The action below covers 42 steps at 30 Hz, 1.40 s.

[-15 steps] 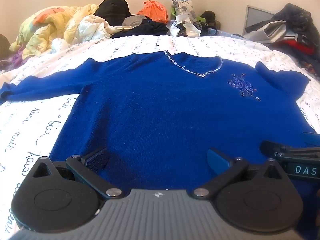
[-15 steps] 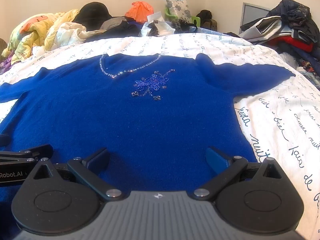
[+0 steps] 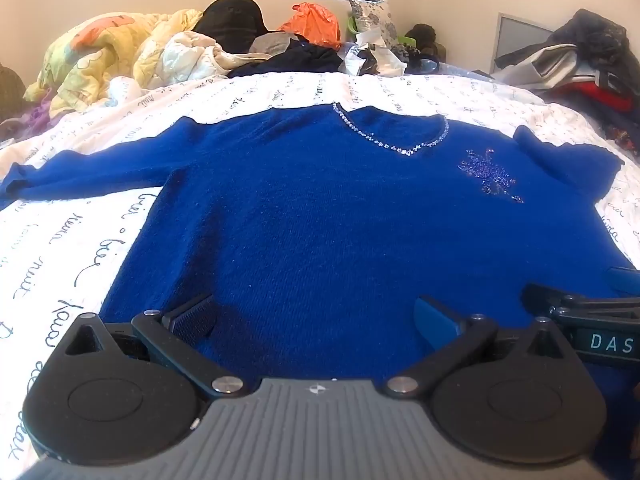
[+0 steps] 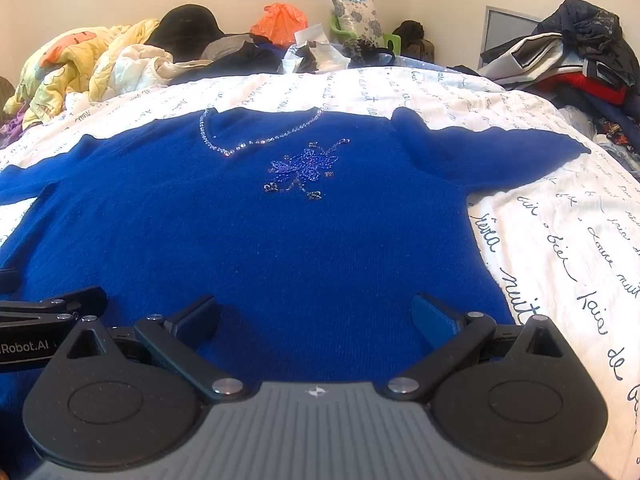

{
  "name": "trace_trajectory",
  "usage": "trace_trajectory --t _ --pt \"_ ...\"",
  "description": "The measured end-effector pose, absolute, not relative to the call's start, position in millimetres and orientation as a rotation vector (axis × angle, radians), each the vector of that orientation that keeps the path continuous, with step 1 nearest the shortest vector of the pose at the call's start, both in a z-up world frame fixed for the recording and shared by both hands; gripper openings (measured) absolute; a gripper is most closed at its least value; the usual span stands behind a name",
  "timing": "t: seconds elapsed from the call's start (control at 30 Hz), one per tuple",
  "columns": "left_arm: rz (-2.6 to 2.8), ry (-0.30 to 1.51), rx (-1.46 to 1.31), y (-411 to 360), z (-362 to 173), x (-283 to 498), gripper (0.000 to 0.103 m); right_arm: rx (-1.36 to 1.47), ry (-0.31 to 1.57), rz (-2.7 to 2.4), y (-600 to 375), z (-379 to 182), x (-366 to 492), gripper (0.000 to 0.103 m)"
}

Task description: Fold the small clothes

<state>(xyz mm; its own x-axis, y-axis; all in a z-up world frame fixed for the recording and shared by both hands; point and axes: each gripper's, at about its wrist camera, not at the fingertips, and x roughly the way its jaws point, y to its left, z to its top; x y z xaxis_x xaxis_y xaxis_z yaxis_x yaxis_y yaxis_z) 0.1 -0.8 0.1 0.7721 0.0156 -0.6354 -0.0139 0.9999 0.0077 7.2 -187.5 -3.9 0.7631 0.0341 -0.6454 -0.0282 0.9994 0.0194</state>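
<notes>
A royal blue sweater [image 3: 320, 216] lies flat and face up on the bed, sleeves spread to both sides. It has a beaded neckline [image 3: 394, 142] and a beaded flower [image 4: 306, 168] on the chest. It also fills the right wrist view [image 4: 280, 240]. My left gripper [image 3: 314, 318] is open, low over the sweater's bottom hem on the left half. My right gripper [image 4: 316, 316] is open over the hem on the right half. Neither holds any cloth. Each gripper shows at the edge of the other's view [image 3: 592, 320].
The bed has a white sheet with dark handwriting [image 4: 560, 248]. A yellow quilt [image 3: 108, 56], dark clothes, an orange bag [image 3: 316, 26] and a floral pillow are piled along the far edge. More clothes [image 4: 580, 52] are stacked at the right.
Both grippers have shifted very slightly; the views are almost the same. The sweater has not moved.
</notes>
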Motion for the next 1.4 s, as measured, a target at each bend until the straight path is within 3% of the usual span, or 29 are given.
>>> trace_trajectory --t 1.4 --pt "0.019 0.681 0.003 -2.2 0.0 -1.9 0.103 0.007 0.702 0.033 -187.3 -3.8 6.7 0.103"
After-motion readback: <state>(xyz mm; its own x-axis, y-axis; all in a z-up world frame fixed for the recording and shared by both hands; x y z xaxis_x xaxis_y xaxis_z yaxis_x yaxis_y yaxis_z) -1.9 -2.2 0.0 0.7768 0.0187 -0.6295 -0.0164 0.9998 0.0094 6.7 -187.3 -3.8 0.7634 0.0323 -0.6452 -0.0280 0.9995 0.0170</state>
